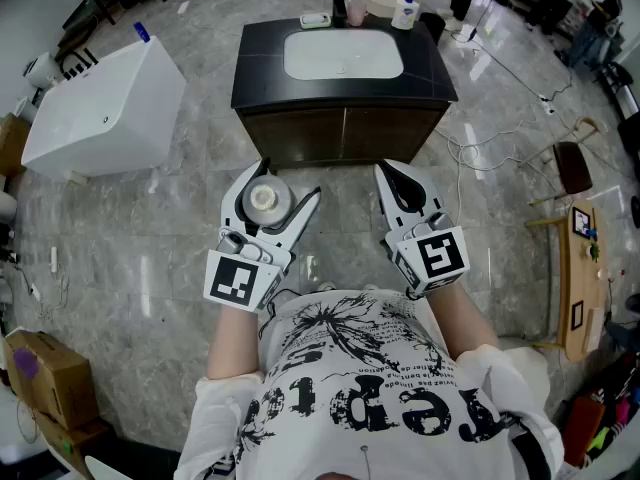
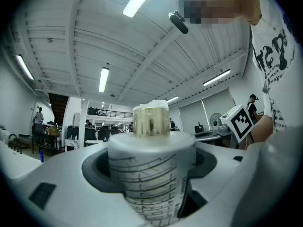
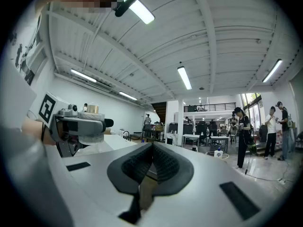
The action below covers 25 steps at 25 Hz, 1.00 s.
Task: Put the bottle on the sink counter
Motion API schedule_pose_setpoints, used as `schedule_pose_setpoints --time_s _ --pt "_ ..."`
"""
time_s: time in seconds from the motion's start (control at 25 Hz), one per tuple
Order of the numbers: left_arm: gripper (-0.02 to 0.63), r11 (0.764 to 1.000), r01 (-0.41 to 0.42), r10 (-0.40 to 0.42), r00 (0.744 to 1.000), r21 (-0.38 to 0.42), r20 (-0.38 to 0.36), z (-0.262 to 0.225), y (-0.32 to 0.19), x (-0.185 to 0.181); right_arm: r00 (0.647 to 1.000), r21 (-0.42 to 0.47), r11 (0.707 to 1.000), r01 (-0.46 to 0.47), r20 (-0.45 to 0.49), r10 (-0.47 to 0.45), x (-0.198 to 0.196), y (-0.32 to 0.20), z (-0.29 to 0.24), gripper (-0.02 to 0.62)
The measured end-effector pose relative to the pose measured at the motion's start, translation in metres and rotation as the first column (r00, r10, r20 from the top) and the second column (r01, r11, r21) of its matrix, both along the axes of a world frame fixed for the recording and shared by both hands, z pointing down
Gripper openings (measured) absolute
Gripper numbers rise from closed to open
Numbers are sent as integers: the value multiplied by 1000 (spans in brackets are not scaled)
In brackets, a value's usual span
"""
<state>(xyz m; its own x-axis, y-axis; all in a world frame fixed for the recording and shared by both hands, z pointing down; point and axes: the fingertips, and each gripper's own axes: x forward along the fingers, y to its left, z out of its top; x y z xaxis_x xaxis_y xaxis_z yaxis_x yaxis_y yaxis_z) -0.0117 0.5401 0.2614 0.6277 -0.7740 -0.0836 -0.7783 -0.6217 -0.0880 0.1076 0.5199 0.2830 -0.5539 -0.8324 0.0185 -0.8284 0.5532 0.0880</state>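
Nearest the lens: the person's printed shirt [image 1: 370, 388], with both grippers held out level above the marble floor [image 1: 150, 268]. Left gripper [image 1: 278, 193]: jaws spread wide and clamped round the white bottle [image 1: 265, 200], which stands upright between them with a pale gold cap [image 2: 150, 119] on top. Right gripper [image 1: 395, 178]: jaws closed together, nothing between them. Sink counter [image 1: 262, 58]: dark top with a white basin [image 1: 343, 54] at its centre, well ahead of both grippers; a soap dish [image 1: 315, 20] and a small pump bottle [image 1: 404, 12] sit along its far edge. Progress, as judged: the bottle is in hand but not yet over the counter. The approach, the set-down on a bare part of the top and the release remain.
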Motion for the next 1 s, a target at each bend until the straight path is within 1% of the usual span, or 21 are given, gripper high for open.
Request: schedule_pose_setpoints --time_s 0.12,0.16,0.36,0.56,0.68,0.76,0.84,0.96,1.0 --pt "345 1000 7 -6 999 12 -49 -7 -3 -4 1000 -3 1000 0 -4 0 -6 -2 2 12" --pt "345 1000 6 -5 999 12 -49 -7 -3 -5 1000 -3 1000 -1 -5 1 -7 -2 2 12" --pt "345 1000 -8 8 1000 7 0 1 -7 -12 1000 -3 1000 -7 -11 7 -13 -5 3 12" --pt "345 1000 -19 19 1000 8 4 4 -16 -20 999 -18 1000 -26 37 26 -19 -17 6 14" --pt "345 999 -34 34 999 27 -1 2 -22 -25 999 -25 999 -32 28 33 -26 -26 11 14" --pt "345 998 -36 37 999 46 -33 -5 -33 -26 999 -24 999 -30 14 30 -30 -35 15 14" --pt "345 999 -32 34 998 42 -51 -5 -44 -27 1000 -31 999 -26 14 26 -31 -46 18 14" --pt "345 999 -25 25 1000 29 -5 5 -67 -32 999 -36 999 -18 29 19 -31 -71 22 14" --pt "345 999 -14 14 1000 30 -14 6 -77 -32 999 -38 999 -14 31 15 -31 -82 24 14"
